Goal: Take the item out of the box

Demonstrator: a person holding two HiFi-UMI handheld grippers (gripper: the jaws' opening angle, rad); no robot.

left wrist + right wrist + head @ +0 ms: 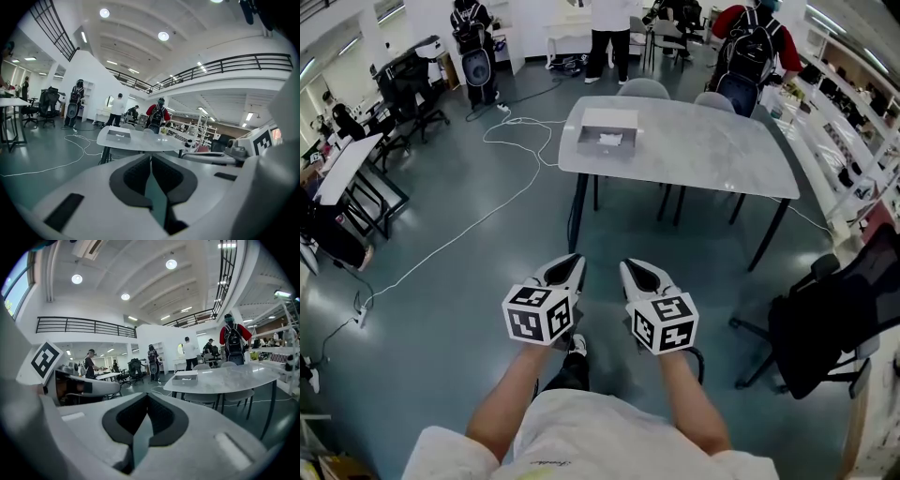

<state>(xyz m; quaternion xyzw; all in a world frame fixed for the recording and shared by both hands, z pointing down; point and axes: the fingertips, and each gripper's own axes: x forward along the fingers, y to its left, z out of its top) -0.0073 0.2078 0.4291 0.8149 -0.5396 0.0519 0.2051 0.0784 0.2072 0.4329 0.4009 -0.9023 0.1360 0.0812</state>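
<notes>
The person stands well back from the desk (703, 155), with both tools held low over the floor, side by side and pointing ahead. The left tool (572, 262) has its jaws pressed together with nothing between them, as the left gripper view shows (151, 161). The right tool (632, 268) is the same: jaws together and empty (146, 400).

The box (607, 131) sits open near the left end of the desk, far from both tools. A white item (610, 139) lies inside it. Both gripper views show the box on the desk ahead (117, 135) (185, 377).

Two grey chairs (643, 89) stand at the far side of the desk. A black chair (830, 323) stands to the person's right. A white cable (469, 230) trails over the floor to the left. Beyond the desk a person with a backpack (752, 52) stands facing away.
</notes>
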